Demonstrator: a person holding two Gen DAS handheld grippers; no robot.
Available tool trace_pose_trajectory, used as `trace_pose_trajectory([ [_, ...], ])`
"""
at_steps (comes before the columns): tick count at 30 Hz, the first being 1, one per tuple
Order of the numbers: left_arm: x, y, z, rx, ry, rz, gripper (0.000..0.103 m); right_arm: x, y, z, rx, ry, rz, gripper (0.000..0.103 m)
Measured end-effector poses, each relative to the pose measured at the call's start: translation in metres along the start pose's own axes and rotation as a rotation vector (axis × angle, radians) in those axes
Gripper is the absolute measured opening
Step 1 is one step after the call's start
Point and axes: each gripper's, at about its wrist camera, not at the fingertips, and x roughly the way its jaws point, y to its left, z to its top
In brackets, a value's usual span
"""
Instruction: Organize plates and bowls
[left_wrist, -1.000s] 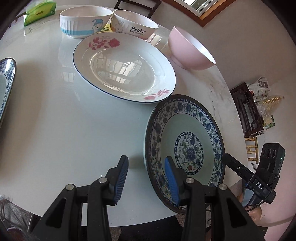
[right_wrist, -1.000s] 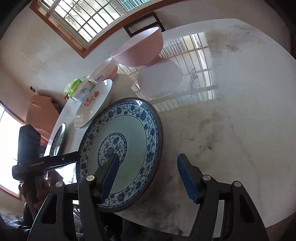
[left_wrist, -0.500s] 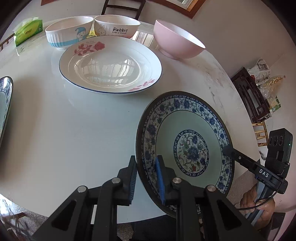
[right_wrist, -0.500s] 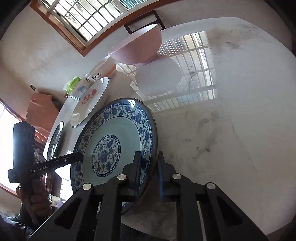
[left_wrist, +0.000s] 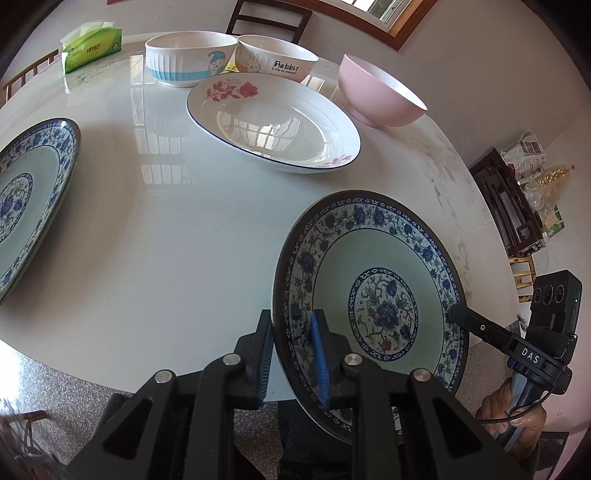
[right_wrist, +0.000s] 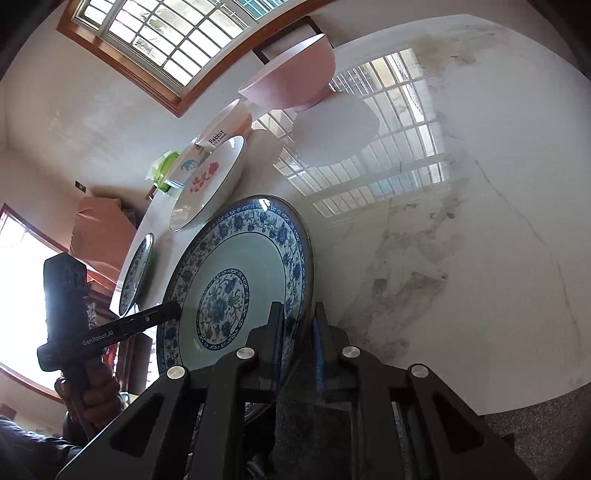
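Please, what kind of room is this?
Probably a dining room in a home: a round white table set with plates and bowls, such as the pink bowl, a wooden chair behind it, and a tissue box.

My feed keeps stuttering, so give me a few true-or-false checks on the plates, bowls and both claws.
1. Both claws grip the same blue-patterned plate. True: the left claw and the right claw each clamp its rim.
2. The pink bowl lies upside down. False: it stands upright, mouth up.
3. A second blue-patterned plate lies on the table. True.
4. The rose plate is stacked inside the Rabbit bowl. False: it lies on the table in front of that bowl.
5. The tissue pack is red. False: it is green.
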Motion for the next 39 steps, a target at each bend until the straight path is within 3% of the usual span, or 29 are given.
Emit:
trace_pose_trajectory([
  [7,-0.006,0.016,-0.003,-0.018,-0.019,-0.002,0.02,0.021,0.012,-0.001,0.007,0.026,0.071,0.015],
  [13,-0.007,0.018,-0.003,-0.006,-0.016,-0.015,0.021,0.027,0.009,0.0,0.047,0.04,0.158,0.024],
  [17,-0.008,0.016,-0.004,0.003,-0.026,0.005,0.021,0.026,0.016,-0.002,0.005,0.033,0.117,0.021],
  [19,-0.009,0.017,-0.006,-0.007,-0.035,0.011,0.021,0.026,0.02,-0.003,-0.025,0.03,0.073,0.014],
  [22,-0.012,0.022,-0.006,-0.024,-0.046,0.009,0.02,0.026,0.024,-0.005,-0.055,0.027,0.053,0.014],
  [39,-0.075,0.066,-0.008,-0.109,-0.186,0.077,0.02,0.043,0.078,0.005,-0.162,0.046,0.092,0.015],
])
